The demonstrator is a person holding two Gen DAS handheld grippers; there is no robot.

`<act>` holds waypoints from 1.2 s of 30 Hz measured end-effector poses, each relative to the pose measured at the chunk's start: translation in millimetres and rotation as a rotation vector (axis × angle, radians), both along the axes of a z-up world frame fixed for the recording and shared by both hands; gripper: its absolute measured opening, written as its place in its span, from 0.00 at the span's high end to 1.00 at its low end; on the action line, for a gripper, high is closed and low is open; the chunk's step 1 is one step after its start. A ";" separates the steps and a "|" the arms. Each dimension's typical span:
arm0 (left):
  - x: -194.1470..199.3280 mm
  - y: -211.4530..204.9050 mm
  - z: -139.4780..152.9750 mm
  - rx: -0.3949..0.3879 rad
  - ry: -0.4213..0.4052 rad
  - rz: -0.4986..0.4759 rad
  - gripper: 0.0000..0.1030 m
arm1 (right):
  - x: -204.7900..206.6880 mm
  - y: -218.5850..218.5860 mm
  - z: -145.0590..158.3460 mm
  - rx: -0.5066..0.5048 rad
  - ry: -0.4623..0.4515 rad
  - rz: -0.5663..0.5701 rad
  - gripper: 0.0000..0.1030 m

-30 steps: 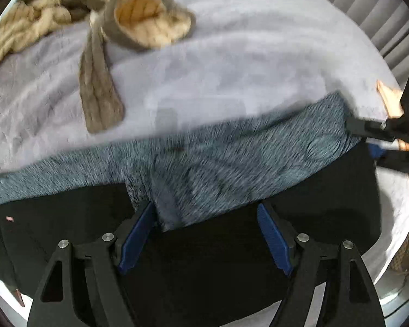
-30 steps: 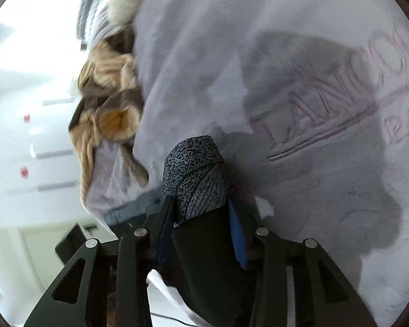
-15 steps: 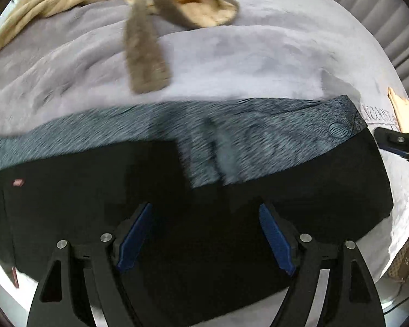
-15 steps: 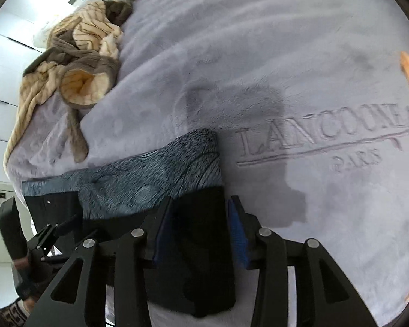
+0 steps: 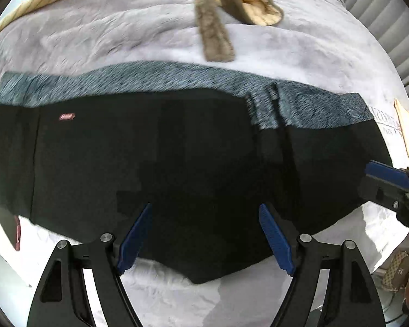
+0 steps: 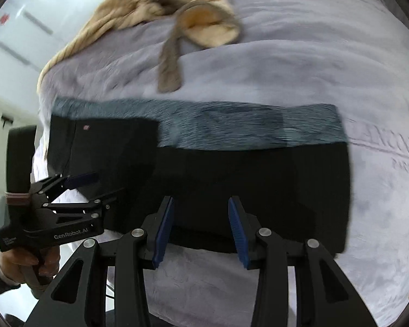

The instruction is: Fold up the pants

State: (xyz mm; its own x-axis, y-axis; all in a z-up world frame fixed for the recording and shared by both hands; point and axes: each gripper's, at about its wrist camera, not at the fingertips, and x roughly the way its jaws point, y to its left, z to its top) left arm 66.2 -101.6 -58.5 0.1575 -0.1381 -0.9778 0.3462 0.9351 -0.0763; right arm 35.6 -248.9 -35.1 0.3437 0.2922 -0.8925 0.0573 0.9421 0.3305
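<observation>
The black pants lie flat across the grey blanket, folded lengthwise, with a speckled blue-grey band along the far edge. They also show in the right wrist view. My left gripper is open and empty above the near edge of the pants. My right gripper is open and empty over the near edge too. The left gripper also shows in the right wrist view, open at the pants' left end. The right gripper's blue pad shows in the left wrist view at the pants' right end.
A beige and brown knitted garment lies bunched at the far side of the grey blanket; it also shows in the right wrist view. Embossed lettering marks the blanket at right. The bed's near edge is just below the pants.
The right gripper has let go of the pants end and opened. The pants now lie flat and spread out. Both grippers have drawn back toward the near edge.
</observation>
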 end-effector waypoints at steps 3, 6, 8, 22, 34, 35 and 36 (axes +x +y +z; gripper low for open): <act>-7.8 21.6 -1.2 -0.001 0.003 0.021 0.22 | 1.2 38.6 2.0 -0.101 -0.027 0.187 0.56; -13.7 37.3 -3.7 -0.003 0.009 0.038 0.22 | -0.7 73.0 -6.1 -0.290 -0.050 0.329 0.55; -15.3 42.3 -5.7 -0.003 0.012 0.047 0.22 | 0.3 82.8 -16.7 -0.365 -0.047 0.371 0.55; -14.5 80.8 -11.8 0.004 0.026 0.083 0.22 | -6.2 85.1 -32.6 -0.297 0.029 0.398 0.86; -24.9 54.3 6.2 -0.008 0.025 0.076 0.22 | -0.9 73.1 -9.7 -0.239 0.027 0.307 0.59; -29.5 55.0 8.7 -0.006 0.027 0.077 0.22 | -0.4 66.7 -3.5 -0.212 0.018 0.271 0.52; -26.4 47.1 6.6 -0.002 0.028 0.078 0.22 | 0.8 59.7 -0.5 -0.192 0.015 0.246 0.47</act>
